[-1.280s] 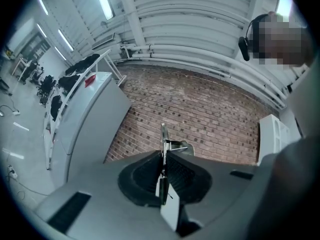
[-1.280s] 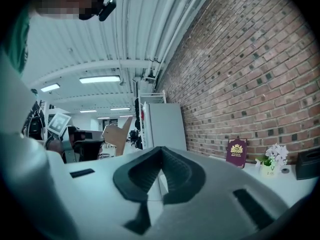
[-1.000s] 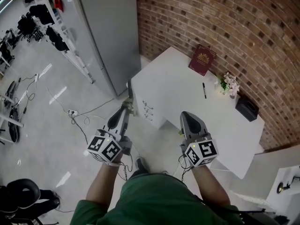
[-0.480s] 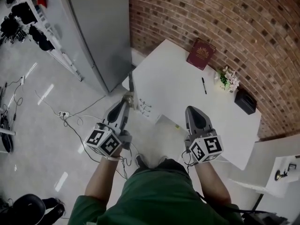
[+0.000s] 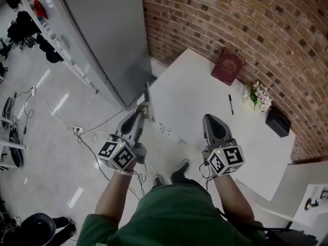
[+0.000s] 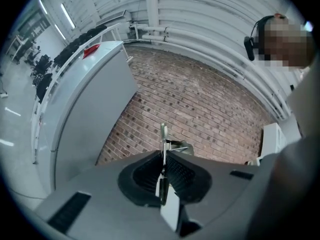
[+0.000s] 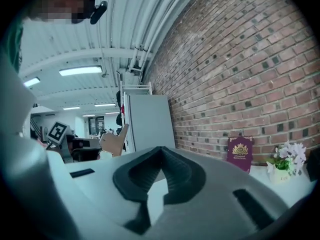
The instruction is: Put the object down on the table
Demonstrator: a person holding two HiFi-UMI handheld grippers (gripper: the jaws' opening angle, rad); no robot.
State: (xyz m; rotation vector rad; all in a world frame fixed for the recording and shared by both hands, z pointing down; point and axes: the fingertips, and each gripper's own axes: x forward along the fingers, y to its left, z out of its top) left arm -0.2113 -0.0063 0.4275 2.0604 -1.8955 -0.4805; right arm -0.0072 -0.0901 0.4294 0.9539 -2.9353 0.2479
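My left gripper (image 5: 139, 115) is shut on a thin flat metal object (image 5: 147, 97) with a tan part, held upright over the floor just off the near left corner of the white table (image 5: 195, 94). In the left gripper view the metal strip (image 6: 163, 135) stands on edge, pinched between the left gripper's (image 6: 163, 154) jaws, with the brick wall behind it. My right gripper (image 5: 210, 119) hovers over the table's front edge, shut with nothing in it. In the right gripper view its jaws (image 7: 161, 150) meet at the tip, and the tan part (image 7: 114, 143) shows to the left.
On the table lie a maroon book (image 5: 228, 65), a black pen (image 5: 231, 104), a small flower pot (image 5: 260, 96) and a black box (image 5: 280, 122) along the brick wall. A tall grey cabinet (image 5: 102, 35) stands left of the table. Cables (image 5: 84, 133) trail on the floor.
The person has stepped closer to the table, which now lies nearer under both grippers. The left gripper keeps its hold on the metal object; the right stays shut.
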